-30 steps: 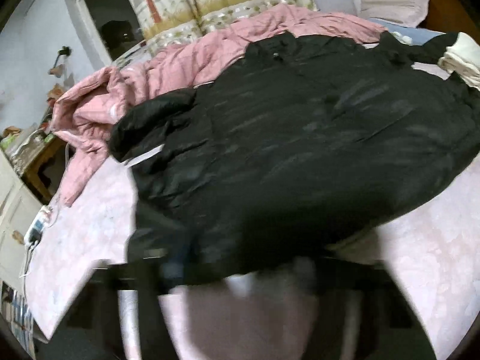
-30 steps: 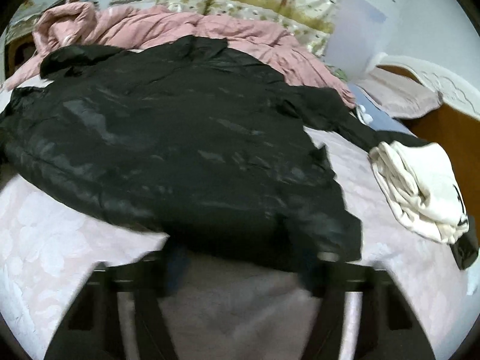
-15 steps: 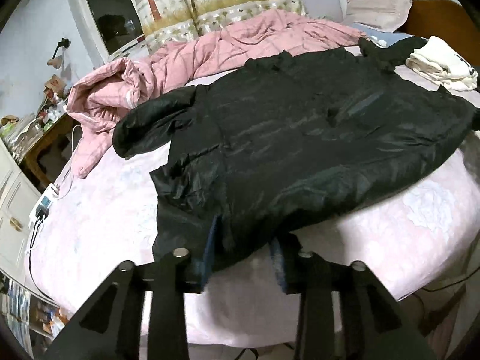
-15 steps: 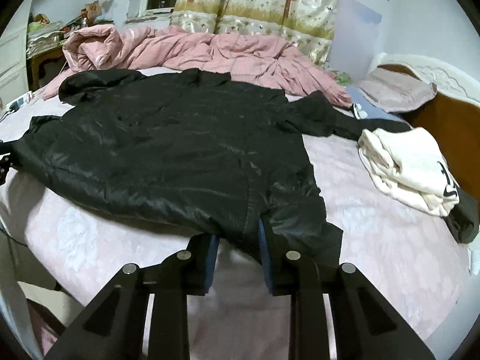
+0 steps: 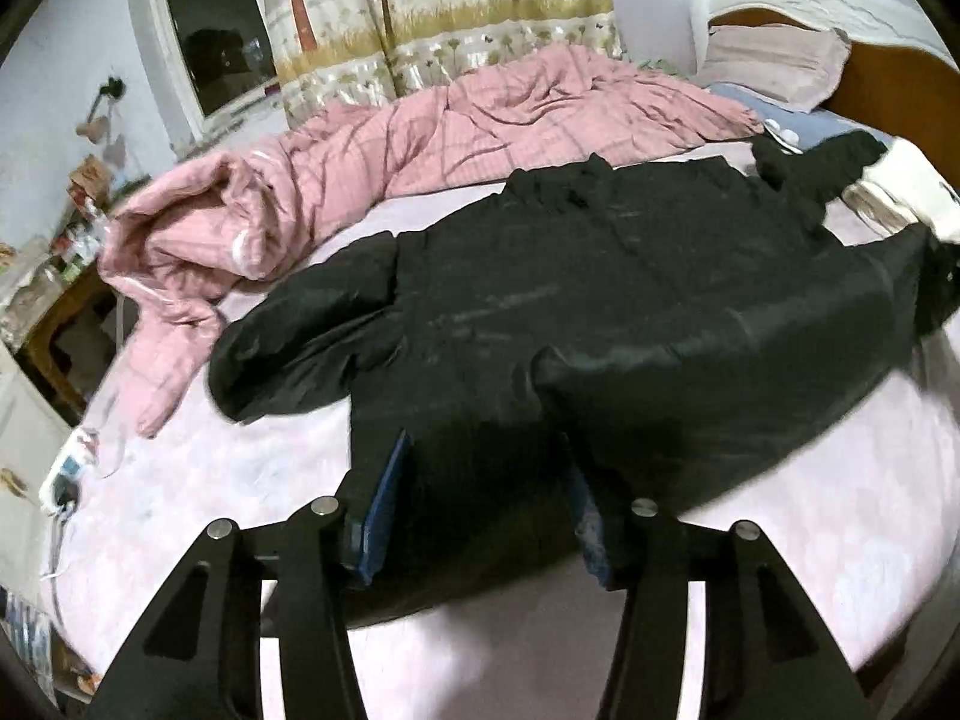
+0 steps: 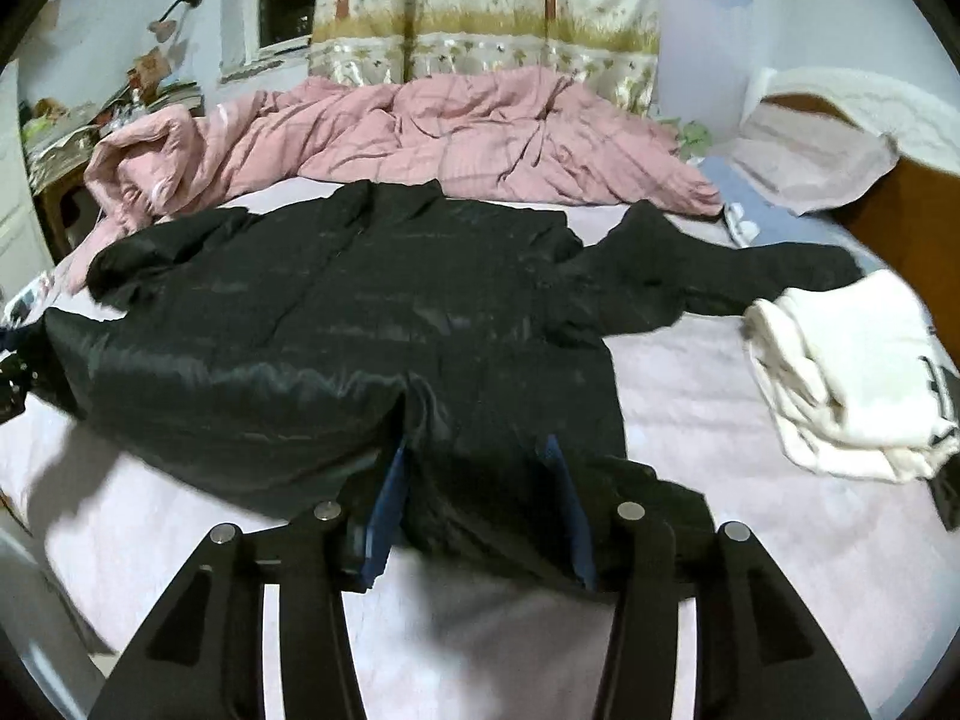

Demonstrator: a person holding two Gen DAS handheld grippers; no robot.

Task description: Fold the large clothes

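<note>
A large black padded jacket lies spread on the pink bed sheet, collar toward the curtain, sleeves out to both sides. My left gripper holds the near hem at the jacket's left corner; thick fabric fills the gap between its blue pads while the jaws are opening. In the right wrist view the jacket has its right hem corner bunched between the pads of my right gripper, whose jaws are also opening. The near hem is raised off the bed and casts a shadow.
A crumpled pink quilt runs along the far side of the bed. A folded white garment lies by the right sleeve, near the pillow and wooden headboard. A power strip sits at the left bed edge, beside a cluttered nightstand.
Both grippers have risen, lifting the near hem so the lower jacket billows above the sheet. Both pairs of jaws stand wider apart than half a second ago, with more fabric bunched between them.
</note>
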